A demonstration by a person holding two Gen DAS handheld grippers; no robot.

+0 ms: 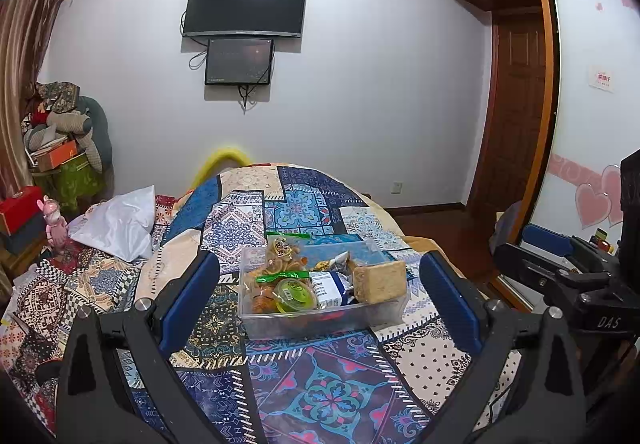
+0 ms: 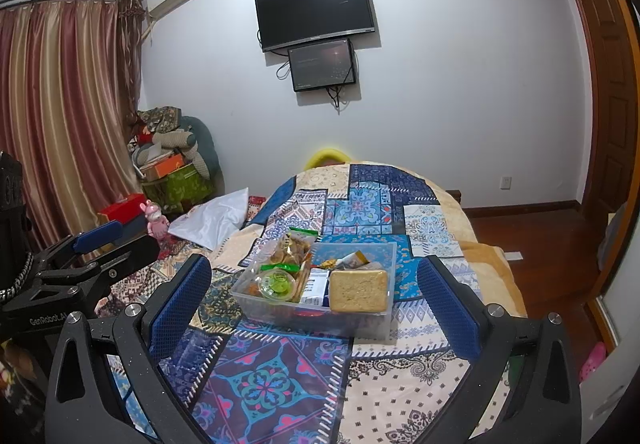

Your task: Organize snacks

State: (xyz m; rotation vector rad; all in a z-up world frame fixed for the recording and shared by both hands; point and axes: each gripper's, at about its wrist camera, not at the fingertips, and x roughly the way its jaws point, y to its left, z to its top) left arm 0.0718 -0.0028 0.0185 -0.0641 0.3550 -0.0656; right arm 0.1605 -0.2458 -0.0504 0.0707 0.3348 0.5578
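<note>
A clear plastic box (image 1: 384,314) (image 2: 372,324) stands on the patterned bedspread and holds several snacks. Inside are a tan square cake block (image 1: 380,280) (image 2: 358,290), a green-lidded jelly cup (image 1: 295,294) (image 2: 276,284), a blue-white packet (image 1: 326,288) (image 2: 314,286) and a bag of golden biscuits (image 1: 282,254) (image 2: 292,248). My left gripper (image 1: 320,296) is open and empty, its blue pads wide on either side of the box, held short of it. My right gripper (image 2: 314,300) is open and empty too, likewise in front of the box. Each gripper shows at the edge of the other's view.
The box sits on a bed with a patchwork quilt (image 1: 320,396) (image 2: 280,384). A white pillow (image 1: 120,224) (image 2: 216,220) lies at the left. A pink toy (image 1: 54,224) and boxes stand beside the bed. The bed's right edge drops to a wooden floor (image 2: 540,244).
</note>
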